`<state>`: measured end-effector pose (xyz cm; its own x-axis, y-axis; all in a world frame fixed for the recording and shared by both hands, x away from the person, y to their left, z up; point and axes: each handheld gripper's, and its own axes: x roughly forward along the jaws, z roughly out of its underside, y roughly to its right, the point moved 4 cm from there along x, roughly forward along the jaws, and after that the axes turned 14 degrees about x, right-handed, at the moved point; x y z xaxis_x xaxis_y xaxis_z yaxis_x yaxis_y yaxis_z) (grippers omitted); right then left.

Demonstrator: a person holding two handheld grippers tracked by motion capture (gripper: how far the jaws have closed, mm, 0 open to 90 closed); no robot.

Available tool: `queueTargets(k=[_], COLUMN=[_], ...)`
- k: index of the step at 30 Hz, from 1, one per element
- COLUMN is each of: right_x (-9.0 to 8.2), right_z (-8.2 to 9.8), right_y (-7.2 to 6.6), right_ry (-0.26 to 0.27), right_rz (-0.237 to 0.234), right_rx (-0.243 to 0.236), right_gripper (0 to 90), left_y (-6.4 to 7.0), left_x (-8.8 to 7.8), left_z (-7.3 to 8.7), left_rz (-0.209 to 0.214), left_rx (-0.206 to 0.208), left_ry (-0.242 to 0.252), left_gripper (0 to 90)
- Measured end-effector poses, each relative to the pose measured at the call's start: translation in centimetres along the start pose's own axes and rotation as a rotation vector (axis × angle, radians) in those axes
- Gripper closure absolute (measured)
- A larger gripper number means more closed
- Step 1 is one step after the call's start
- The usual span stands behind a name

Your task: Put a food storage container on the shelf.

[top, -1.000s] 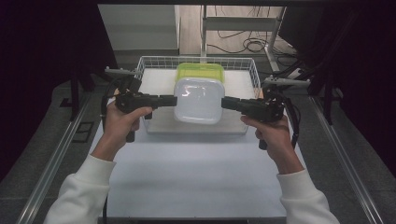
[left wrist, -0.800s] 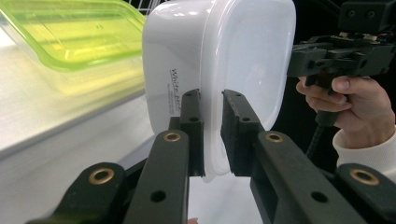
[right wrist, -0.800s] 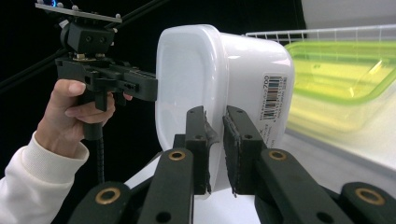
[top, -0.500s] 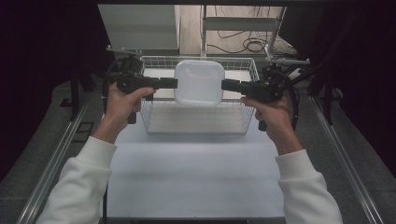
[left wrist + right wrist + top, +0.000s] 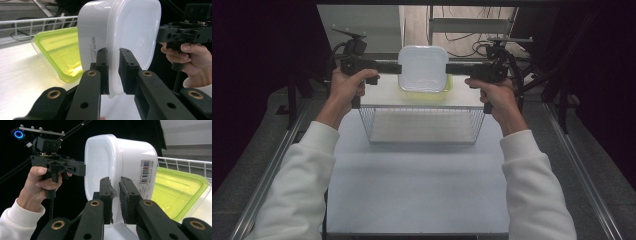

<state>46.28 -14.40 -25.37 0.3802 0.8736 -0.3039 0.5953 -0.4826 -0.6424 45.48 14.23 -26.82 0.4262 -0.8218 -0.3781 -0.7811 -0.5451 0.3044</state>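
Between the left gripper [image 5: 398, 68] and right gripper [image 5: 449, 68], each clamped on an opposite rim, hangs the white tub [image 5: 423, 68], above the green lid [image 5: 446, 89] past the basket [image 5: 422, 125]. Keep both grips level and lower evenly.

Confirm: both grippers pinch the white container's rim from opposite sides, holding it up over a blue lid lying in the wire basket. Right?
Not quite. The lid is yellow-green, not blue, as the left gripper view shows. The rest holds: left gripper and right gripper pinch the white container by its rim from opposite sides, above the wire basket.
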Motion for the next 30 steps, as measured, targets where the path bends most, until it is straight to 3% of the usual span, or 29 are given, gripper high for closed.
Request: queueTargets(k=[12,20,30], right_x=[1.5,2.0,2.6], right_z=[-1.8,-2.1,-3.1], right_y=[3.2,4.6,6.5], right_ry=[-0.019,-0.022,-0.014], right_rz=[-0.013,-0.04,-0.058], right_rx=[0.102,0.165,0.339], right_gripper=[80.3,80.6,79.0], left_y=[-2.6,-3.6,-5.6], left_x=[2.0,2.6,3.3], left_z=[-0.8,-0.7,-1.4], left_rz=[-0.008,0.023,0.106], left_rx=[-0.055,-0.106,-0.281], left_ry=[-0.039,-0.042,-0.029], left_gripper=[79.2,79.2,80.0])
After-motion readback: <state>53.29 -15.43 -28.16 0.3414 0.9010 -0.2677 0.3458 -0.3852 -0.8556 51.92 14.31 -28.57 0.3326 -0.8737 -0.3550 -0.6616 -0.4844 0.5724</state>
